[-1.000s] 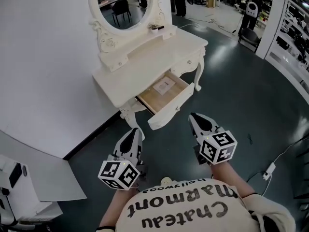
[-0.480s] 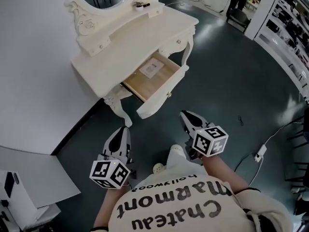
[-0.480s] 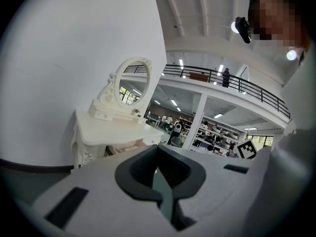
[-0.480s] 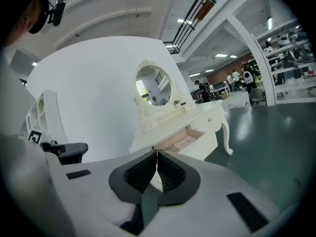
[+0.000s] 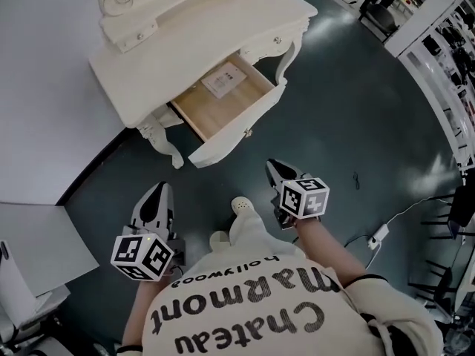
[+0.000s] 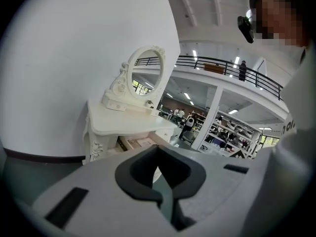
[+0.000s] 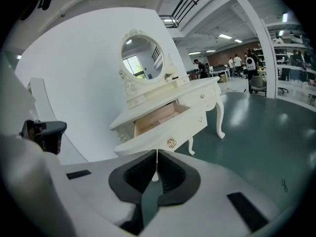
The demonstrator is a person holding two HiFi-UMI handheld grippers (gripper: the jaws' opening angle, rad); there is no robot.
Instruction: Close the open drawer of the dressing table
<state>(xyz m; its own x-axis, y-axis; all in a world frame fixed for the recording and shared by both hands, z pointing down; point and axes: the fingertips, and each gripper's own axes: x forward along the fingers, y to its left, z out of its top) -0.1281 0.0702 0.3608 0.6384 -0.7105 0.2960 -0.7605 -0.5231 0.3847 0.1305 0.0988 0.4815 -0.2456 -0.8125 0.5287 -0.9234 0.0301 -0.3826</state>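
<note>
Since a second ago the drawer [image 5: 223,104] has climbed toward 12 o'clock in the head view and the oval mirror has slipped off its top edge, while both grippers have sunk lower; the drawer itself is as far out as before. It stands pulled well out of the dressing table [image 5: 223,17], its pale wooden bottom bare except for a white sheet of paper [image 5: 225,80] lying toward the back, and its curved white front faces me with a small gold knob [image 7: 171,143] at the middle. From the drawer front, the right gripper [image 5: 272,165] sits at about 5 o'clock, close but apart from it, its jaws pressed together with only a hairline between the tips and nothing held. In the right gripper view the knob lies just above those closed tips, at 12 o'clock. The left gripper [image 5: 159,187] is at about 7 o'clock from the drawer front, below the table's carved left leg [image 5: 165,143], also clear of it; its jaws meet at the tips and grip nothing. A light shoe [image 5: 241,206] shows between the two grippers on the dark green floor [image 5: 349,102]. At 4 o'clock, well away, a white plug and cable [image 5: 378,234] lie on that floor. The table backs onto a white wall [image 5: 44,65] at 10 o'clock.
</note>
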